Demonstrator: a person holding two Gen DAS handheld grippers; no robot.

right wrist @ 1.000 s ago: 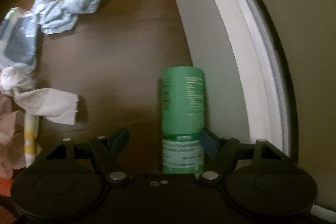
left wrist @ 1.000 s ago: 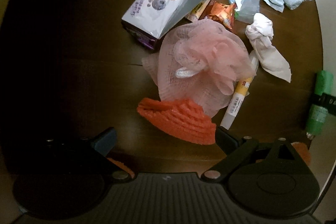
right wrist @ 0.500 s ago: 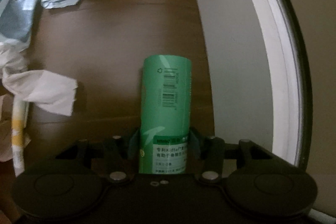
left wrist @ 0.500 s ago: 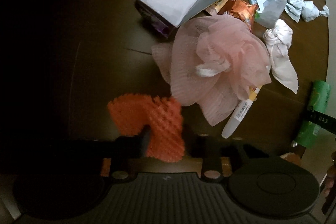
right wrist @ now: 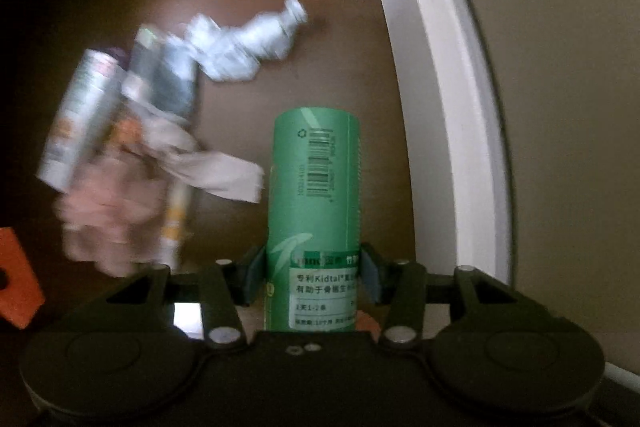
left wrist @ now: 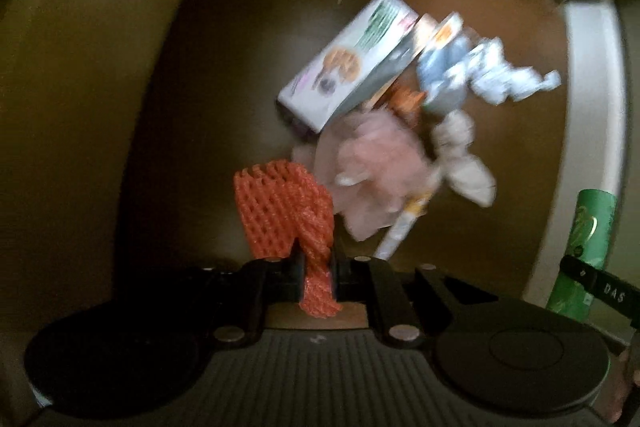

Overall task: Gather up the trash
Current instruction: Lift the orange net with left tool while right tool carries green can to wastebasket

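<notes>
Fingers of the left gripper [left wrist: 316, 269] are pinched on the orange foam net [left wrist: 286, 213]: its twisted lower end runs down between them and its wider meshed part stands up beyond the tips, seemingly off the desk [left wrist: 224, 75]. Ahead and to the right of it lies the rest of the pile: a pink mesh puff [left wrist: 372, 171] just beside the net, a biscuit box [left wrist: 344, 67] behind that, a small tube [left wrist: 404, 227] half under the puff, a knotted white tissue [left wrist: 460, 159] and crumpled pale-blue wrappers [left wrist: 496, 75] farther right.

Over on the right, the right gripper [right wrist: 312, 269] has its fingers closed on the lower part of the green tube [right wrist: 314, 203], whose long axis points straight away from the hand, barcode end forward. Both hands look loaded, so the next move is probably a carry to a bin, and no bin shows in either view. The pile sits left of the right hand, nearer the left one.

Motion blur smears the heap, so the print and the small orange wrapper [left wrist: 406, 99] are hard to make out. Whether the green tube is lifted off the desk I cannot tell.
</notes>
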